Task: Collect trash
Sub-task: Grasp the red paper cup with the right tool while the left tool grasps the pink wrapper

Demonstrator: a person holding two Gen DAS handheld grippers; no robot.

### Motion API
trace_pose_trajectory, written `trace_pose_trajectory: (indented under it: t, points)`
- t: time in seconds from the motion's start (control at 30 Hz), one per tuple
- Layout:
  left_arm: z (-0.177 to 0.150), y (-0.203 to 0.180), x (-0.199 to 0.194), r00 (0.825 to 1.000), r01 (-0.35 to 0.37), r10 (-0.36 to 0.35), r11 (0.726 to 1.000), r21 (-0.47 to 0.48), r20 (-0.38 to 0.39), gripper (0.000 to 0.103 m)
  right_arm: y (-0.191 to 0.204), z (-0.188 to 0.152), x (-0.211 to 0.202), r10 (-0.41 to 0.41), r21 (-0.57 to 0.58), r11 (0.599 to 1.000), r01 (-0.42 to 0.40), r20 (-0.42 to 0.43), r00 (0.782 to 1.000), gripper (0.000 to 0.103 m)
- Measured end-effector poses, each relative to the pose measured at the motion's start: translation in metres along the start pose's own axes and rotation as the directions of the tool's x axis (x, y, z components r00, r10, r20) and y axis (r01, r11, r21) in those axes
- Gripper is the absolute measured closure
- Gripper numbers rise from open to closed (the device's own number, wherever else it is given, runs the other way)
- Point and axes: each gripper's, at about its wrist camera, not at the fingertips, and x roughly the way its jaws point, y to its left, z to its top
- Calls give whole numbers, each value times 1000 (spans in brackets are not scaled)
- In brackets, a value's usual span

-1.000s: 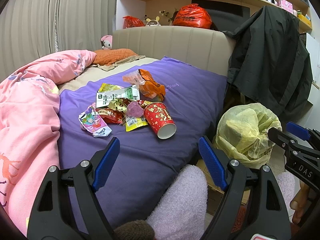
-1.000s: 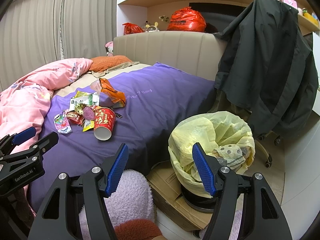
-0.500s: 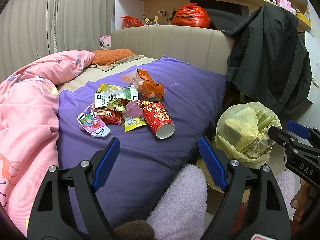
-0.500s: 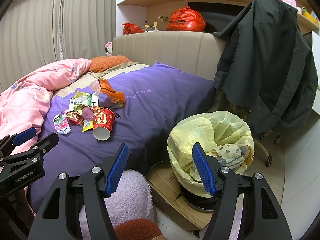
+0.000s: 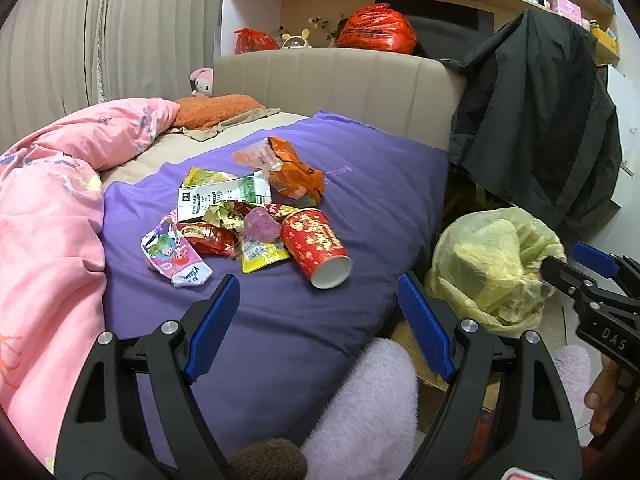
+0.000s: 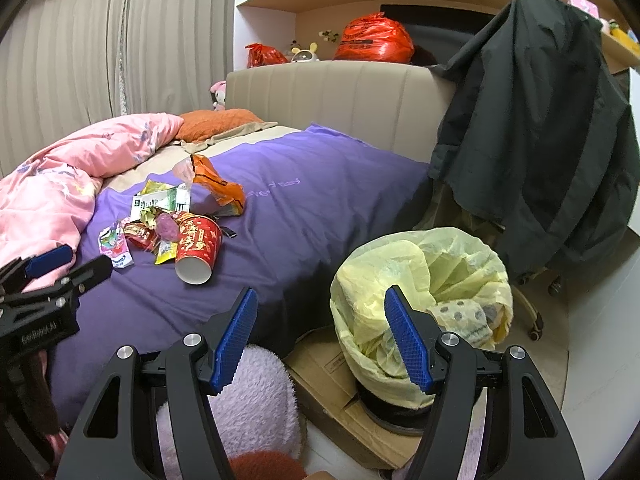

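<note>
almost nothing has shifted since a moment ago: the left tongs (image 5: 318, 306) and right tongs (image 6: 320, 334) hover gaping and empty. every wrapper and the red cup (image 5: 316, 246) lie mid-bed; the yellow-lined bin (image 6: 424, 312) waits right of it. collecting hasn't begun.

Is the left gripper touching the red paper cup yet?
Apart. In the left wrist view, bare purple bedspread shows between the open left gripper and the red paper cup, which lies on its side.
</note>
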Motion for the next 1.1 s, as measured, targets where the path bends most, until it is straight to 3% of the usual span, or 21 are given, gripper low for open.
trace_pose_trajectory:
  t: [0.2,0.4,0.57,0.67,0.77,0.83,1.0,1.1]
  points:
    - [14,49,39,998,-39,35,998,-56,-55,26,1,18,49,66,-25,997,-67,-26,997,40]
    - [39,119,67,990,-135,129,987,-85,-64,26,28,34,110,176,-60,982,-182,-93,980,40]
    - [36,182,80,988,-154,142,958,-240,-67,26,81,39,154,280,-91,951,-295,-146,949,40]
    - [22,196,94,985,-158,133,952,-263,-110,26,116,38,176,329,-118,928,-354,-189,925,40]
    - [8,195,111,980,-150,111,956,-251,-164,26,140,36,194,334,-147,919,-365,-201,921,44]
    - [4,191,115,979,-144,106,962,-231,-172,26,148,36,204,327,-160,918,-363,-214,920,52]
    - [6,185,116,986,-114,80,965,-237,-149,25,137,33,209,362,-121,911,-394,-219,906,54]
    - [10,190,124,984,-129,89,954,-271,-154,25,125,35,201,354,-110,920,-377,-183,917,54]
